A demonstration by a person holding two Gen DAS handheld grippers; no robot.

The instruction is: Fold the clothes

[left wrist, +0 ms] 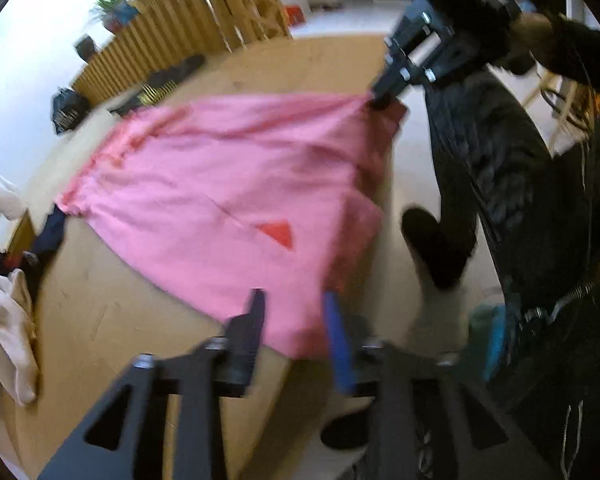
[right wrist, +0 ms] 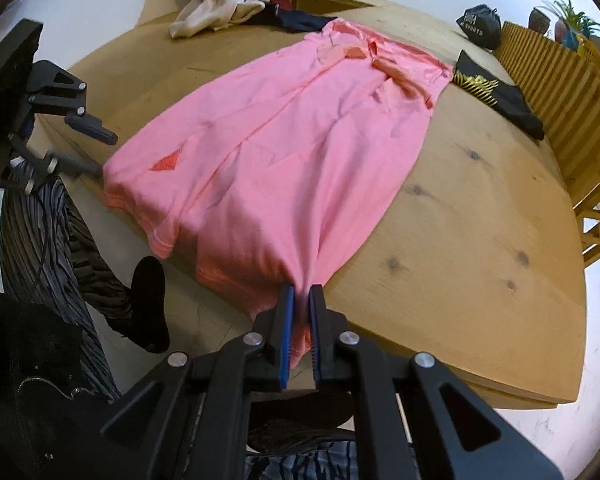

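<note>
Right gripper (right wrist: pixel 301 300) is clamping the pink trousers' (right wrist: pixel 276 128) hem, tensioning them flat on the wooden table (right wrist: pixel 480 220); left gripper (left wrist: pixel 294 312) is hovering with jaws apart at the other leg.

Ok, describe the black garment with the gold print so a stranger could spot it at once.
Start at the wooden table and follow the pink garment to its far end. Beside its right corner, next to the slatted wooden fence, lies the black garment. Its gold print sets it apart from the white clothes opposite.
</note>
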